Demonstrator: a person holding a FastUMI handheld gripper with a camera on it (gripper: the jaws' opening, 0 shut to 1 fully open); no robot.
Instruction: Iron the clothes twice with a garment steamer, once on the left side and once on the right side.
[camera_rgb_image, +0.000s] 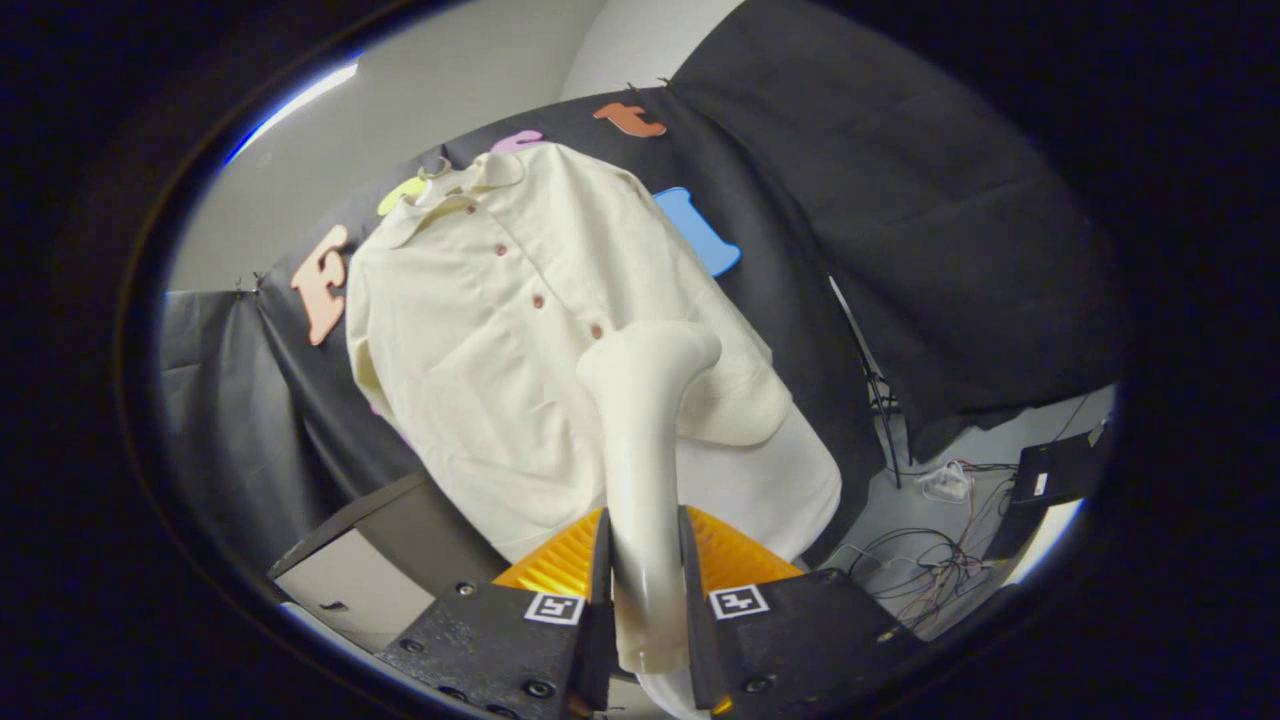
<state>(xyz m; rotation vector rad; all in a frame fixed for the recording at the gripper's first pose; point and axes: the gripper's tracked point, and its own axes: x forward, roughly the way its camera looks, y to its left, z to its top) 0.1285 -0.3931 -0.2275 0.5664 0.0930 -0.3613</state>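
Note:
A cream short-sleeved shirt (500, 330) with a row of brown buttons hangs on the black cloth wall, beyond my fingers. My gripper (645, 580) is shut on the handle of a cream garment steamer (645, 420), both fingers pressing on its sides. The steamer rises from between the fingers and its flared head (660, 350) sits against the shirt's middle, just below the lowest visible button, near the placket. The whole scene looks tilted in this view. The hanger at the collar is barely visible.
A grey cabinet or table corner (370, 560) stands under the shirt's lower hem. Loose cables (930, 570) and a dark box (1060, 470) lie on the floor beside the black cloth wall (900, 250).

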